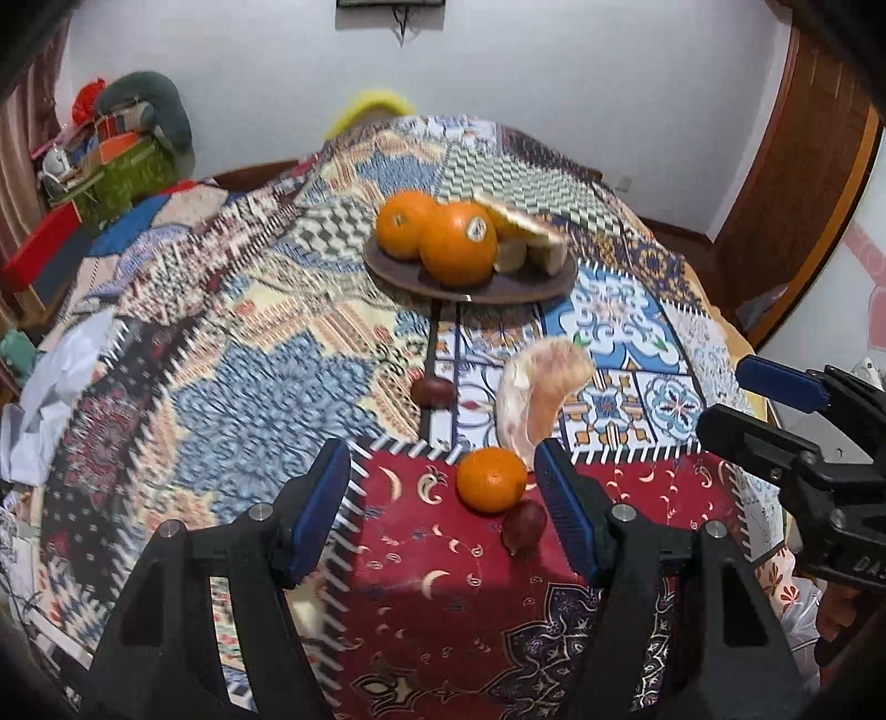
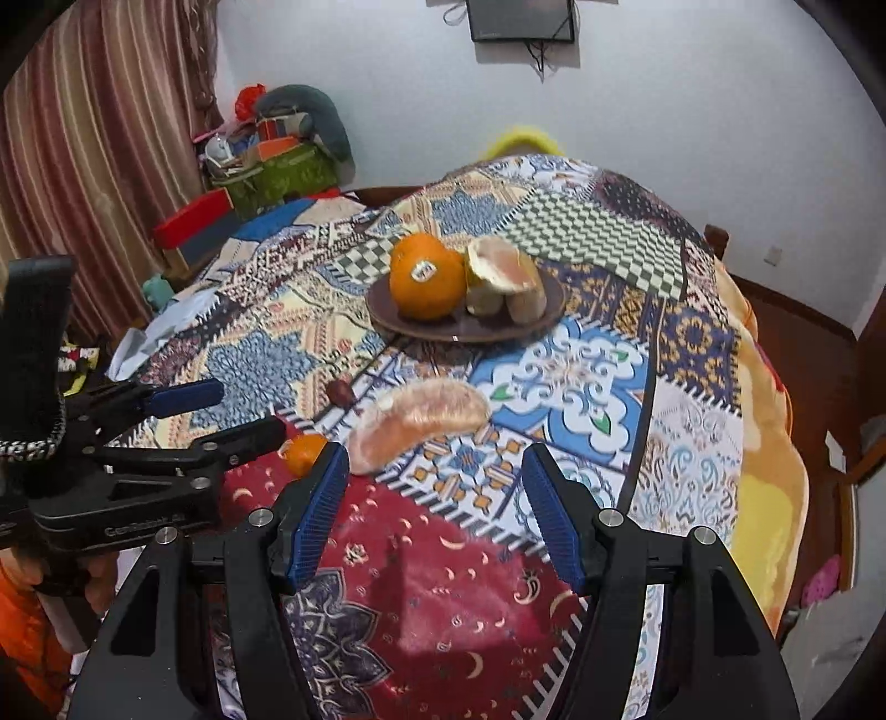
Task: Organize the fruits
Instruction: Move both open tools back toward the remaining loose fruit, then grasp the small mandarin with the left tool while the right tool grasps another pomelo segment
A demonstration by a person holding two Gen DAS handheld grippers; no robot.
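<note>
1. Writing: the left gripper's (image 2: 221,410) black body, seen from the right wrist camera, carries pale raised lettering too blurred to read. The right gripper's body, at the edge of the left wrist view, shows "DA" and no more. The front orange (image 2: 427,288) on the plate (image 2: 470,332) wears a small oval sticker, illegible.
2. Left gripper (image 1: 446,487): jaws wide, holding nothing. A small orange (image 1: 491,479) sits between the fingertips, close to the right-hand pad; a dark red fruit (image 1: 524,526) touches it on the near side.
3. Right gripper (image 2: 434,498): jaws wide, holding nothing. A peeled pomelo segment (image 2: 421,423) lies just ahead, toward its left finger.
4. Straight ahead of both tools, well beyond, the brown plate holds two oranges and pomelo pieces (image 2: 501,279). Another dark red fruit (image 1: 433,392) lies between plate and left gripper.
5. Surface: a patchwork-print cloth (image 2: 565,382).
6. Room: white wall, striped curtain (image 2: 94,166) to the left, a wall-mounted screen (image 2: 520,19) above.
</note>
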